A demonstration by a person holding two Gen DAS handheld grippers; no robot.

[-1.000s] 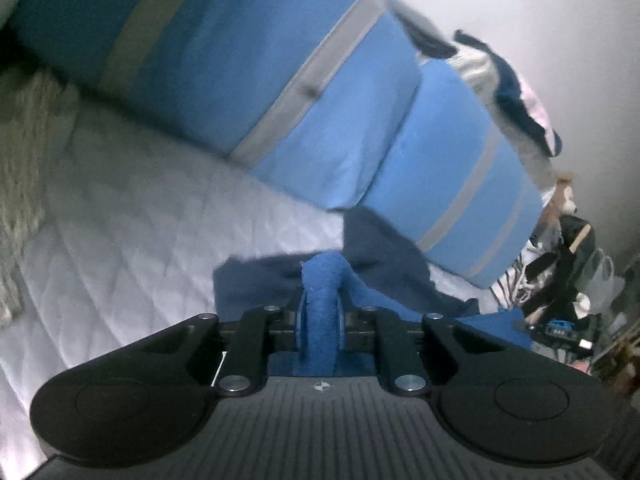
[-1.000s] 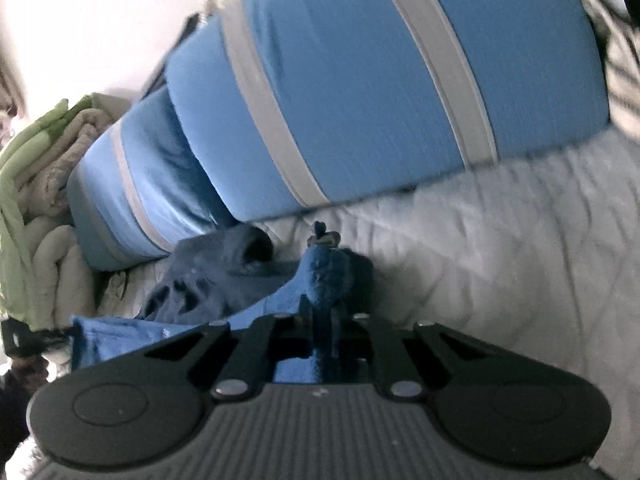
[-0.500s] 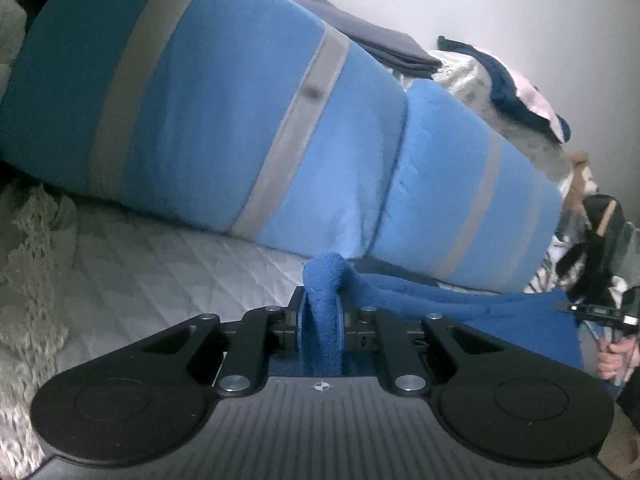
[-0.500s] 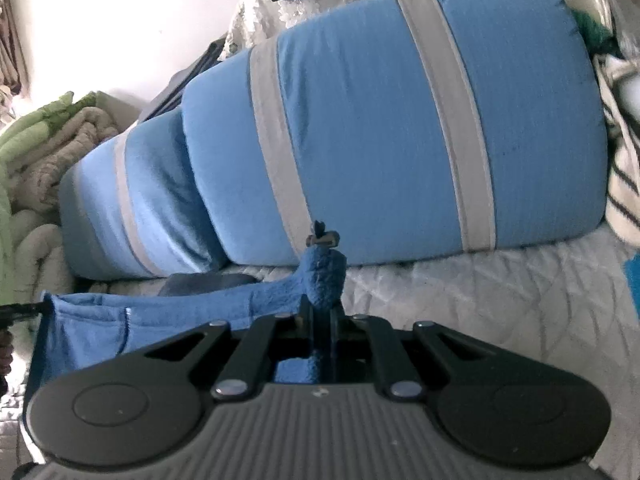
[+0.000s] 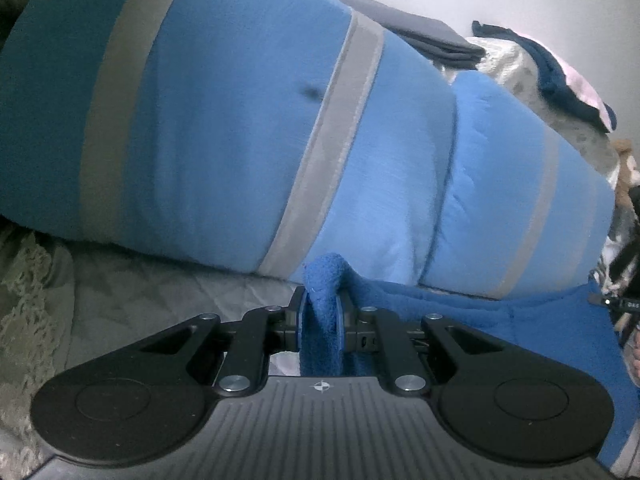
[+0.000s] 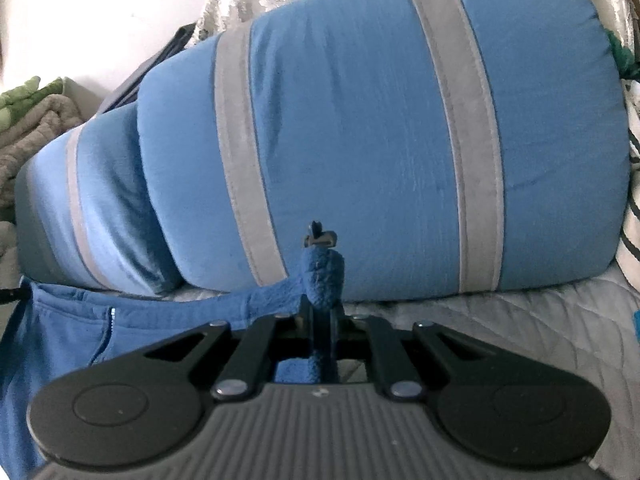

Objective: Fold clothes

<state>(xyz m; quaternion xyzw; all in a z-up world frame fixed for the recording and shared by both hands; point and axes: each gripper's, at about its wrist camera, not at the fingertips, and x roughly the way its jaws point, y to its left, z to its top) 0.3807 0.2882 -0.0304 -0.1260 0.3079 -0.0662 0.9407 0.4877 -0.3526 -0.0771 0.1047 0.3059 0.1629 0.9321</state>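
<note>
A blue fleece garment (image 5: pixel 500 320) is stretched between my two grippers above the bed. My left gripper (image 5: pixel 322 312) is shut on one bunched corner of it, and the cloth runs off to the right. In the right wrist view the same garment (image 6: pixel 120 320) spreads to the left, with a seam or zip line showing. My right gripper (image 6: pixel 322 312) is shut on the other corner, where a small grey tab (image 6: pixel 320 236) sticks up above the bunched cloth.
Two big blue pillows with grey stripes (image 5: pixel 240 120) (image 6: pixel 380 140) lie close ahead on the white quilted bed (image 6: pixel 520 320). Folded dark clothes (image 5: pixel 420 36) sit on top behind them. Beige and green blankets (image 6: pixel 32 120) are piled at the far left. A lace cloth (image 5: pixel 28 300) lies at left.
Both grippers lifted the blue garment off the bed and moved toward the pillows. The garment, crumpled a second ago, now hangs taut between them. The dark cloth beneath has dropped out of sight.
</note>
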